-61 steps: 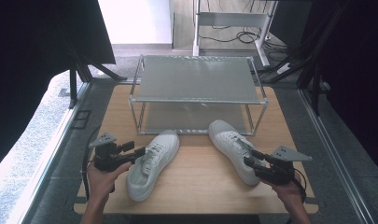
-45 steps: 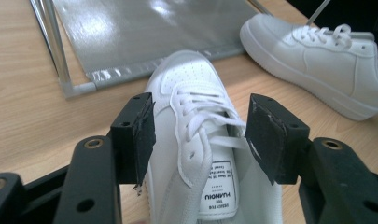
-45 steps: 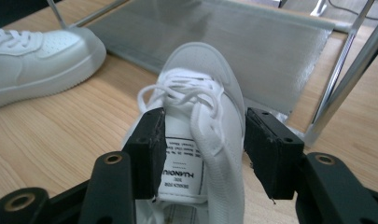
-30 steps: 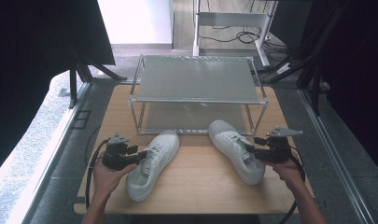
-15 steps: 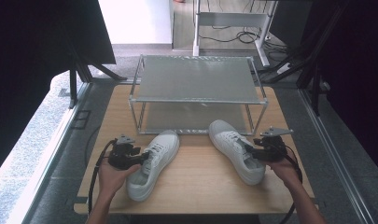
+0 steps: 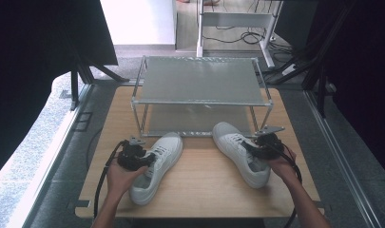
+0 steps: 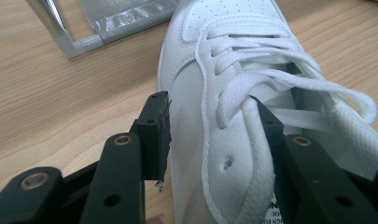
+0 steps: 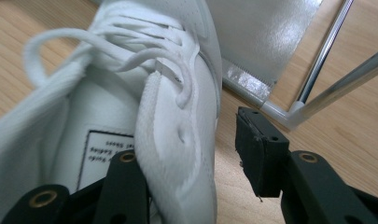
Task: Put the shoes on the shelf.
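The left gripper (image 6: 145,159) is straddling the outer side wall of the left shoe (image 6: 157,166), one jaw outside on the leather and the other down inside the opening by the laces (image 7: 252,88). In the left gripper view the outer jaw is standing just off the leather, with a sliver of the wooden table (image 6: 204,190) showing between them, so the pinch is not yet made; its jaws have just been closing with the wall between them. This shoe is lying at the near left of the table, toe pointing toward the metal rack (image 6: 199,90) at the far side.

The right shoe (image 6: 240,152) is lying at the near right, toe also angled toward the rack's lower shelf (image 6: 195,121). The right gripper (image 6: 253,148) is working it the same way: one jaw is sitting inside the collar beside the printed label (image 8: 102,154), while the other is hanging well clear of the outer wall, over bare wood. Its jaws have likewise just been closing around the wall, and they are not pressing yet.

The step in hand appears to be taking hold of both shoes at once. The next move is probably calling for both pairs of jaws to finish closing until the walls are firmly pinched, then lifting evenly, likely toward the rack, keeping the toes from dragging on the frame (image 8: 317,60).
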